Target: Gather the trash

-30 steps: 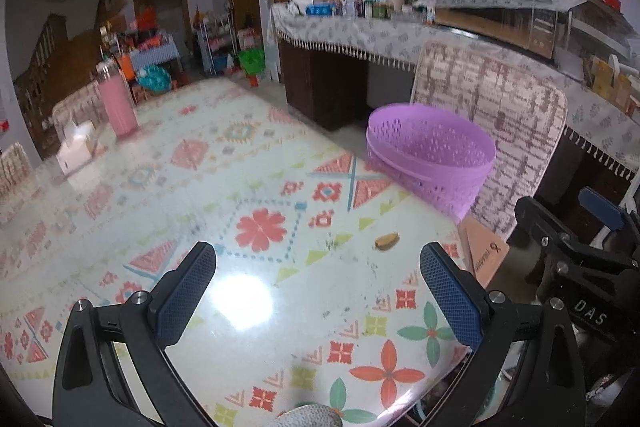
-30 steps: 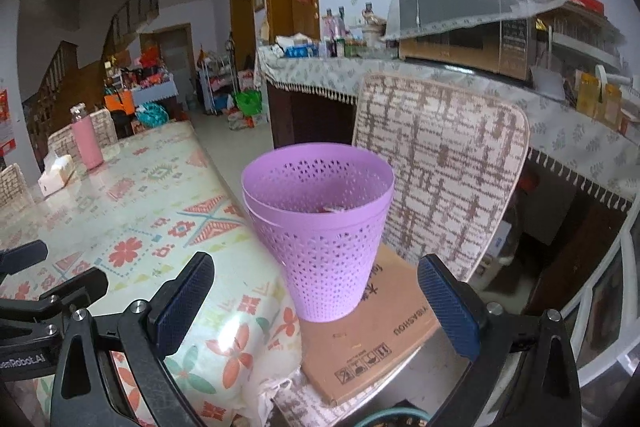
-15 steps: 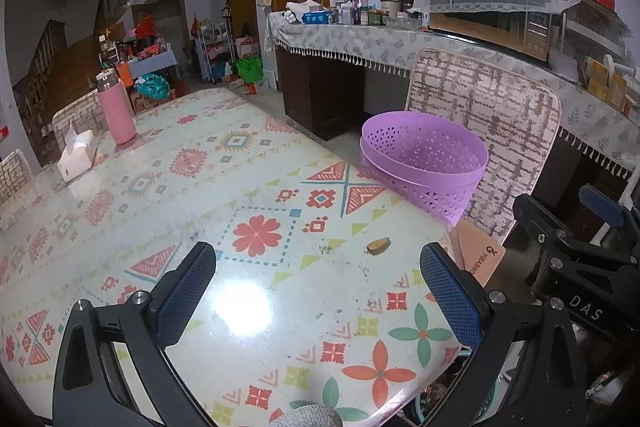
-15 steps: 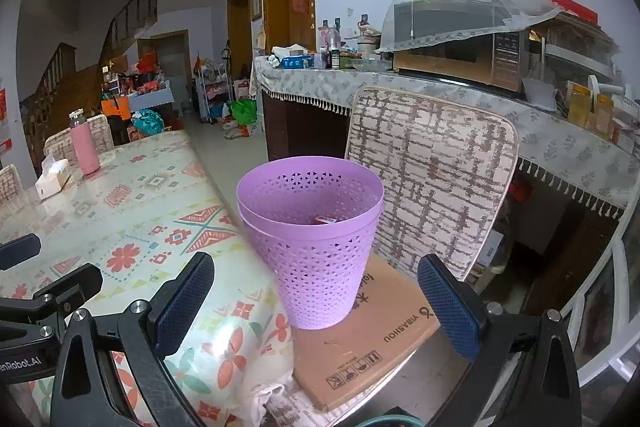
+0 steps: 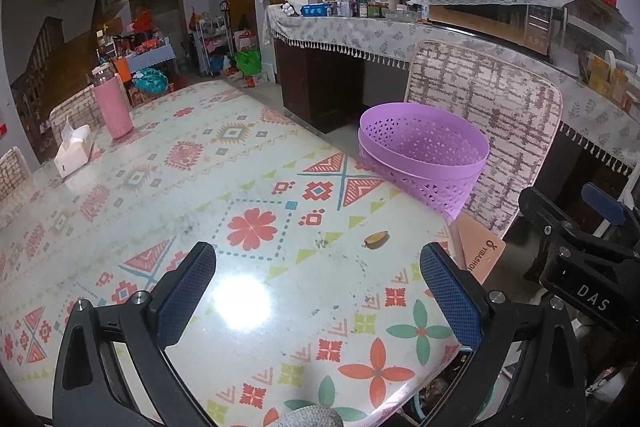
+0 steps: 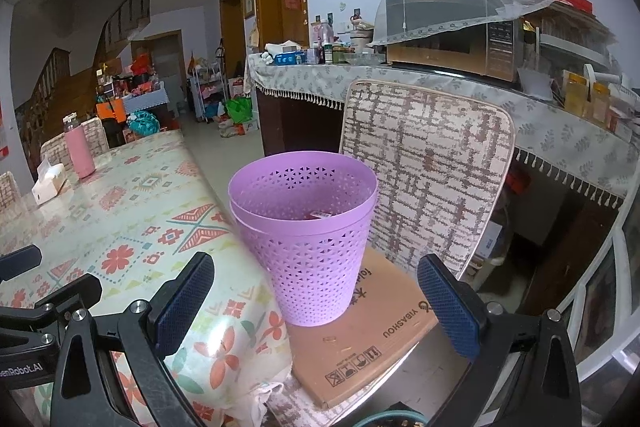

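Both grippers spread wide, holding nothing: left gripper (image 5: 318, 291) over the patterned table (image 5: 168, 195), right gripper (image 6: 316, 301) facing the purple basket (image 6: 308, 243) on a cardboard box (image 6: 372, 343). Small brown scrap (image 5: 376, 239) lies near the table edge, beside the basket.

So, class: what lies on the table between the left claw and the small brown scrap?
Nothing. In the left wrist view, only bare patterned tablecloth separates the open left claw from the brown scrap.

Small brown scrap (image 5: 376, 239) near purple basket (image 6: 306, 219)
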